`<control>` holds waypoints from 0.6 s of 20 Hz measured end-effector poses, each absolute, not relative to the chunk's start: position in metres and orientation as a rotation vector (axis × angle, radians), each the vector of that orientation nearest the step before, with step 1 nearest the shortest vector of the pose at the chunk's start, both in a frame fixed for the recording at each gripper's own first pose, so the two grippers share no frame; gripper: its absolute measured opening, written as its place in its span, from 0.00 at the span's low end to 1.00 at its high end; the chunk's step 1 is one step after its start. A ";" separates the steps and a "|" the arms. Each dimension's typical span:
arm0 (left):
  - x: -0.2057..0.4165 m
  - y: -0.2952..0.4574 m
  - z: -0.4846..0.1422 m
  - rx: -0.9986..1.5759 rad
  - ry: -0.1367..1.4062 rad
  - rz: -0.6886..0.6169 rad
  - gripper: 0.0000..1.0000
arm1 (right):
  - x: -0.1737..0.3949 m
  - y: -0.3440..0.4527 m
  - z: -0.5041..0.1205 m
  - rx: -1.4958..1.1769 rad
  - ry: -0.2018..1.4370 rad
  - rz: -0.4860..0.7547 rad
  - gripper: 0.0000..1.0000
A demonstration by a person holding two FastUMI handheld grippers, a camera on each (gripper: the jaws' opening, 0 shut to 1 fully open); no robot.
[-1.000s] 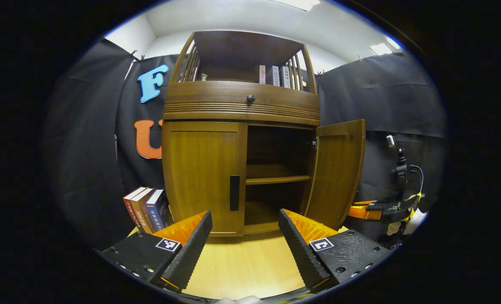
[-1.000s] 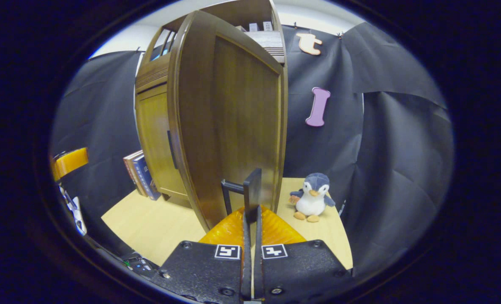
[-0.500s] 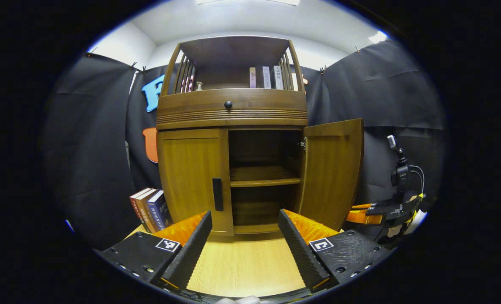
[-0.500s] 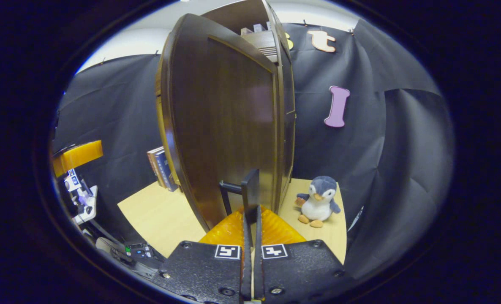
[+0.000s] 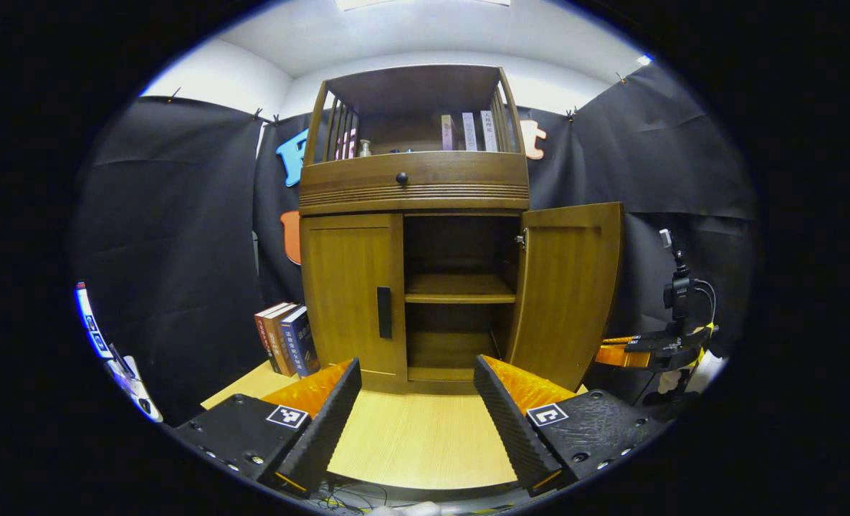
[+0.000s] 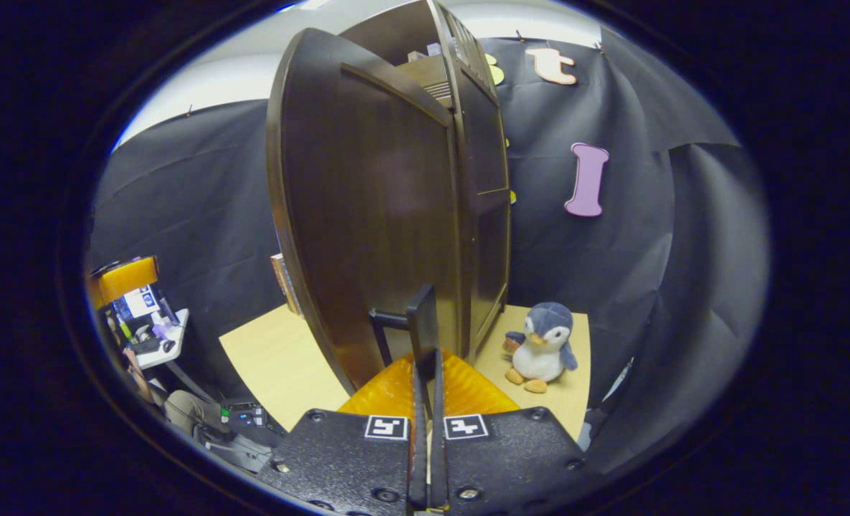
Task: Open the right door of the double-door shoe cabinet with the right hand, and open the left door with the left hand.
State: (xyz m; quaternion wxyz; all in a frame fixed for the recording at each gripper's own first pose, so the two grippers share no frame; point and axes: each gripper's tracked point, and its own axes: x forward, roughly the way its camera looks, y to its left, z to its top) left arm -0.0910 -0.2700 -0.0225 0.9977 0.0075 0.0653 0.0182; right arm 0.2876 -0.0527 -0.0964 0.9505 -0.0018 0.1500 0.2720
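Observation:
A brown wooden shoe cabinet stands on the light wood table. Its right door is swung wide, showing an inner shelf. Its left door sits flush in its frame, with a black vertical handle. My left gripper hangs open in front of the cabinet, well short of that handle. In the right gripper view the right door looms close, and my right gripper is shut on its black handle. That gripper also appears beside the door's edge in the left gripper view.
Three books lean against the cabinet's left side. A plush penguin sits on the table by the cabinet's right side. More books stand on the top shelf above a drawer knob. Black cloth surrounds the booth.
The right door has swung further outward with my right gripper holding its handle. My left gripper has drawn back from the cabinet and stays open.

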 end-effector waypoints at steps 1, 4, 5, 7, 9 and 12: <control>-0.096 -0.270 -0.019 0.017 0.127 0.047 0.95 | 0.288 -0.054 -0.096 -0.016 0.301 0.557 0.05; -0.099 -0.262 -0.012 0.033 0.114 0.082 0.95 | 0.283 -0.054 -0.101 -0.002 0.314 0.587 0.08; -0.099 -0.259 -0.010 0.035 0.112 0.092 0.95 | 0.279 -0.060 -0.105 -0.007 0.326 0.587 0.12; -0.098 -0.253 -0.008 0.038 0.106 0.110 0.95 | 0.267 -0.080 -0.106 -0.025 0.333 0.525 0.31; -0.093 -0.244 -0.004 0.049 0.095 0.126 1.00 | 0.252 -0.090 -0.095 -0.004 0.308 0.479 0.41; -0.077 -0.235 -0.001 0.065 0.093 0.131 0.95 | 0.222 -0.078 -0.067 0.039 0.250 0.489 0.78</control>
